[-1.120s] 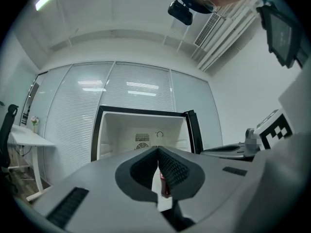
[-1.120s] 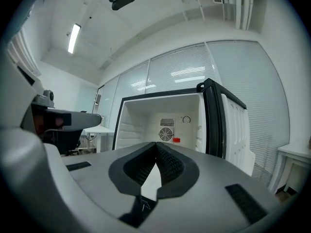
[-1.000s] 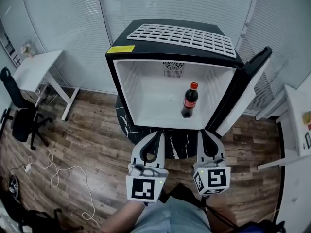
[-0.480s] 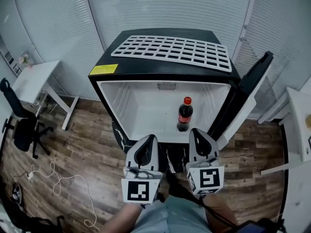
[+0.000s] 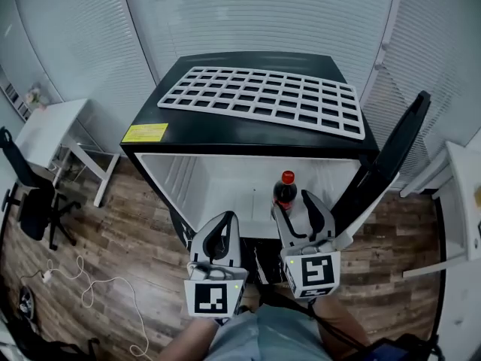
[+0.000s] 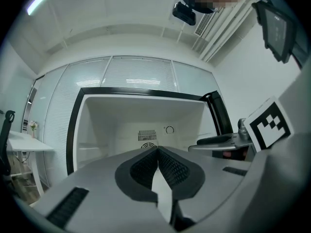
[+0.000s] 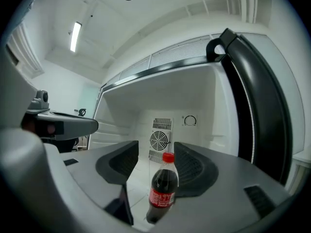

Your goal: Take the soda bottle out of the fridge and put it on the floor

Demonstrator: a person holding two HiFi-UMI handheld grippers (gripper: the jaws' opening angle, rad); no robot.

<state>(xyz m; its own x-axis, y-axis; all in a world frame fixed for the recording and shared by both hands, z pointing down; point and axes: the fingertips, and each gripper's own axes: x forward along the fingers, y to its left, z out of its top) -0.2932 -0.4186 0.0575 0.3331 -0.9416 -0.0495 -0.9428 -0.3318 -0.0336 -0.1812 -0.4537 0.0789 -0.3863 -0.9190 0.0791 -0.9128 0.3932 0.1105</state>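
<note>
While the person stands right at the open fridge [image 5: 225, 135], both grippers point level into it, side by side, marker cubes nearest the body. The left gripper [image 5: 222, 224] is closed: its own view shows the ribbed pads meeting at the tips w/ nothing btwn them [image 6: 157, 150]. It sits at the fridge's front edge, in front of an empty stretch of white liner.

The right gripper [image 5: 294, 205] is a bit further fwd, and its jaws have just been opening; they now stand wide [image 7: 156, 147]. The soda bottle [image 7: 163, 191] shows in the gap btwn them, upright, red cap on, dark drink, red label, somewhat closer to the right-hand jaw, no pad pressing on it. From the head view the soda bottle [image 5: 284, 192] stands on the fridge floor near the front, right of centre, cap just beside the gripper's left finger.

Beyond it, the rear wall carries a round fan vent [image 7: 159, 142] and a dial [image 7: 190, 121] up and to the right. The fridge door [image 5: 391, 153] is swung open at right. On the black top lies a white grid rack [image 5: 263, 100], w/ a yellow sticker [image 5: 145, 133] at the front left corner.

Wood floor [image 5: 98, 239] surrounds the unit; a white desk [image 5: 52, 122], black chair [image 5: 30, 194] and loose cable [image 5: 83, 277] are well off to the left. Blinds line the far walls.
</note>
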